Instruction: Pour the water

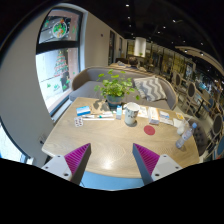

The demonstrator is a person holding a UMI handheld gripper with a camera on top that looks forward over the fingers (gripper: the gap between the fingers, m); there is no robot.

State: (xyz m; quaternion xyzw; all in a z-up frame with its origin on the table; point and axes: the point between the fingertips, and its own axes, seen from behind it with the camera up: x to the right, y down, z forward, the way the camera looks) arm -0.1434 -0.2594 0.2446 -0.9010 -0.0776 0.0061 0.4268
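My gripper (111,160) is open above the near part of a pale wooden table (100,140), and nothing stands between its two fingers. The magenta pads (75,157) face each other across a wide gap. Well beyond the fingers, near the table's far middle, stands a grey-and-white cup (130,114). A pale bottle-like vessel (183,135) stands at the table's right edge, too small to tell more. Both are well away from the fingers.
A leafy potted plant (115,88) stands at the table's far edge, a small glass object (97,105) to its left. Flat cards (152,116) and a thin pen-like item (97,117) lie nearby. A grey bench (150,88) runs behind; a window (55,70) is left.
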